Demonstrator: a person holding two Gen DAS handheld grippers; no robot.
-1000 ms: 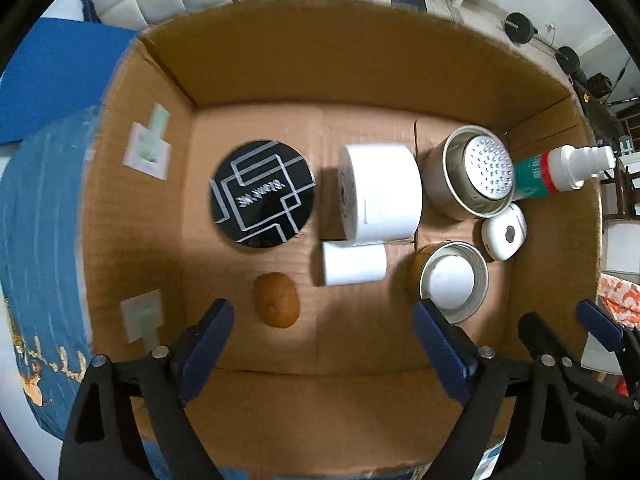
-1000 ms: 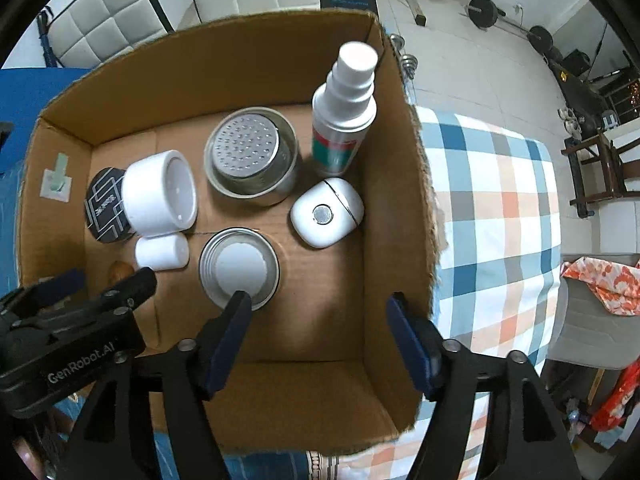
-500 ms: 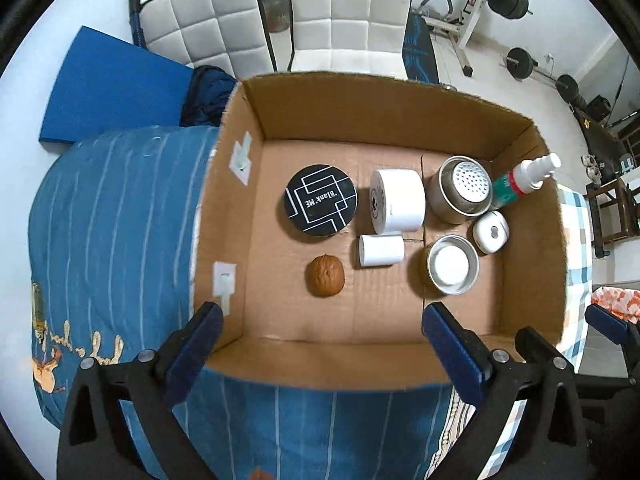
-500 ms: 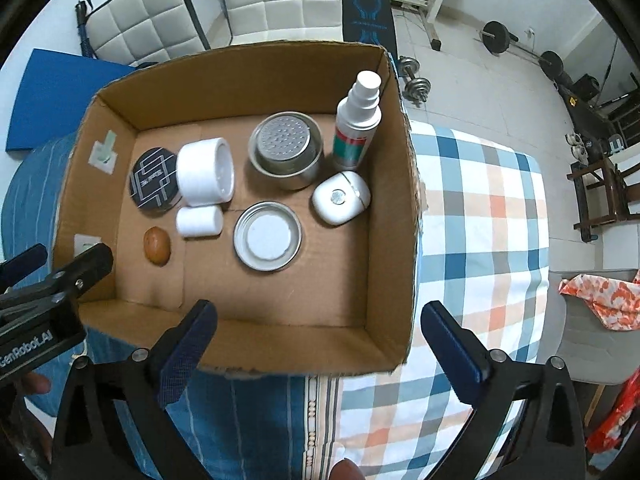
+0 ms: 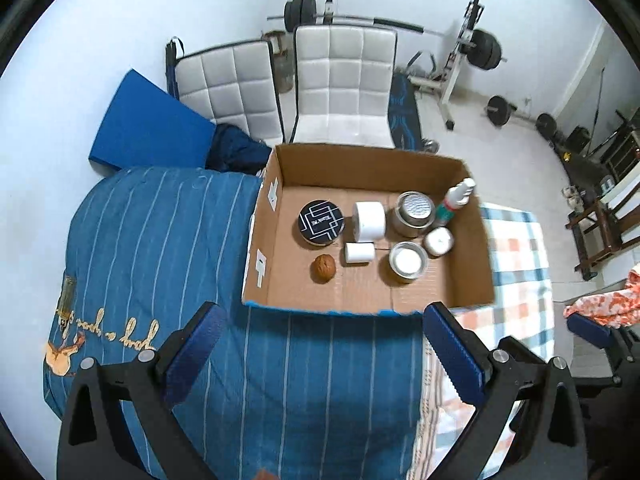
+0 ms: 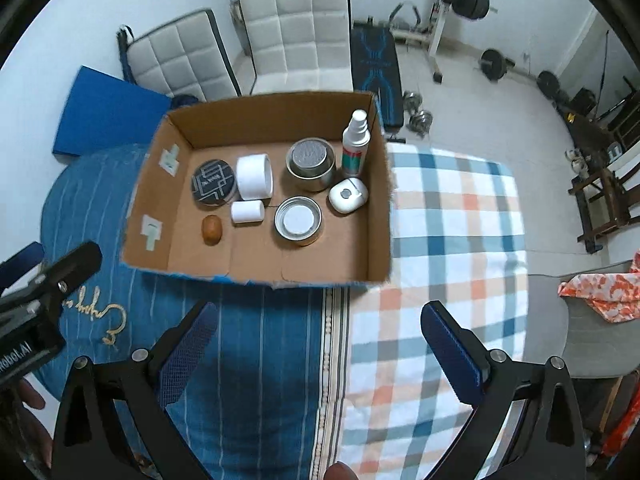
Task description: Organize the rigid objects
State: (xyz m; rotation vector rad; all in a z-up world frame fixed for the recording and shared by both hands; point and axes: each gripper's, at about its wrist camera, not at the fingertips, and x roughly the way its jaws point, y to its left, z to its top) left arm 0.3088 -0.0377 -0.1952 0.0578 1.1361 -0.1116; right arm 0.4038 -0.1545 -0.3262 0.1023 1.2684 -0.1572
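An open cardboard box [image 5: 360, 168] [image 6: 260, 272] sits on a bed. Inside it lie a black round tin [image 5: 321, 222] [image 6: 213, 181], a big white roll [image 5: 369, 220] [image 6: 254, 176], a small white cylinder [image 5: 359, 252] [image 6: 247, 212], a brown walnut-like object [image 5: 323, 268] [image 6: 211, 229], two metal tins [image 5: 414, 214] [image 6: 298, 218], a white case [image 5: 439, 241] [image 6: 348, 195] and a spray bottle [image 5: 454, 202] [image 6: 355, 144]. My left gripper [image 5: 326, 346] and right gripper [image 6: 318, 344] are both open and empty, high above the box's near side.
A blue striped cover [image 5: 140, 248] lies left of the box, a checked cloth [image 6: 452, 240] right. White padded chairs [image 5: 344, 80], a blue mat [image 5: 144, 128] and gym weights [image 5: 484, 50] stand behind. The left gripper shows in the right wrist view [image 6: 44, 280].
Both grippers have pulled up and back from inside the box. The box now looks much smaller and the room around it shows. The objects in the box have not moved.
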